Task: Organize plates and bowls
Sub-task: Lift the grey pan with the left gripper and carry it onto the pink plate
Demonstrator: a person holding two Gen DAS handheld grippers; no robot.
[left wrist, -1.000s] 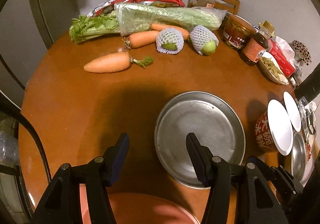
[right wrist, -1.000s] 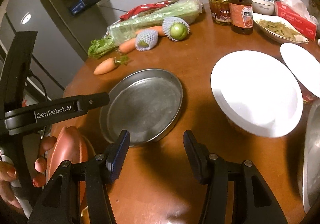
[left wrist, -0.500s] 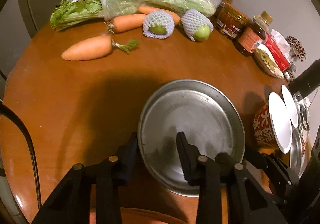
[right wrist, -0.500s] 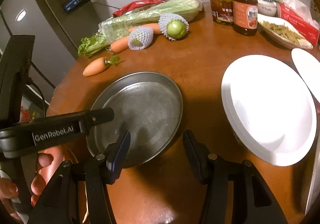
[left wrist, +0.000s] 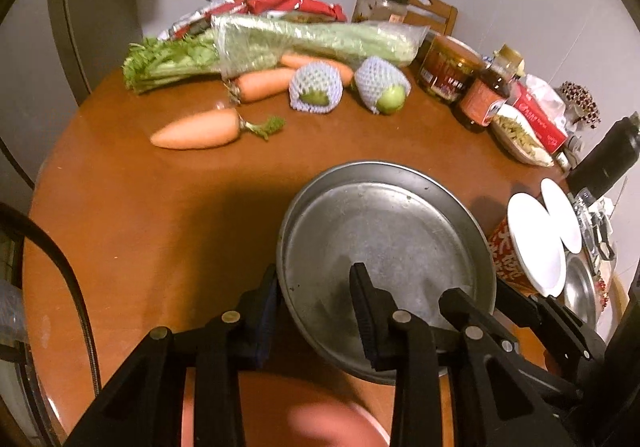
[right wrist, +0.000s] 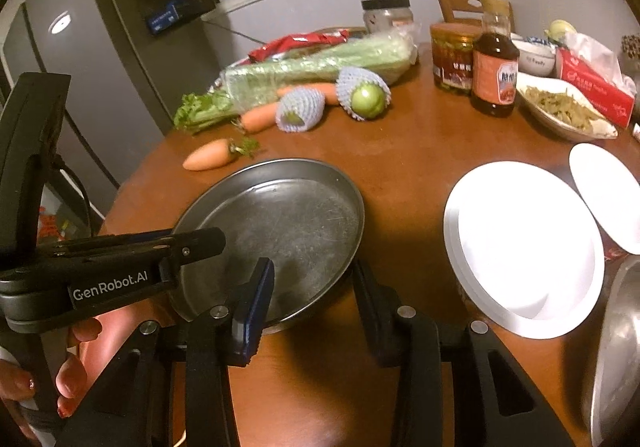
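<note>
Both cameras sit on the grippers and look down and forward, close over the round brown wooden table (left wrist: 120, 231). The left one looks from the near edge. The right one looks from further right. Both see the round grey metal pan (left wrist: 384, 239) (right wrist: 288, 215).

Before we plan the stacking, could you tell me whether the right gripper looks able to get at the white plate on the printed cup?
Probably yes, once free: the white plate lies uncovered just beside the right gripper, whose closing jaws straddle the metal pan rim.
</note>
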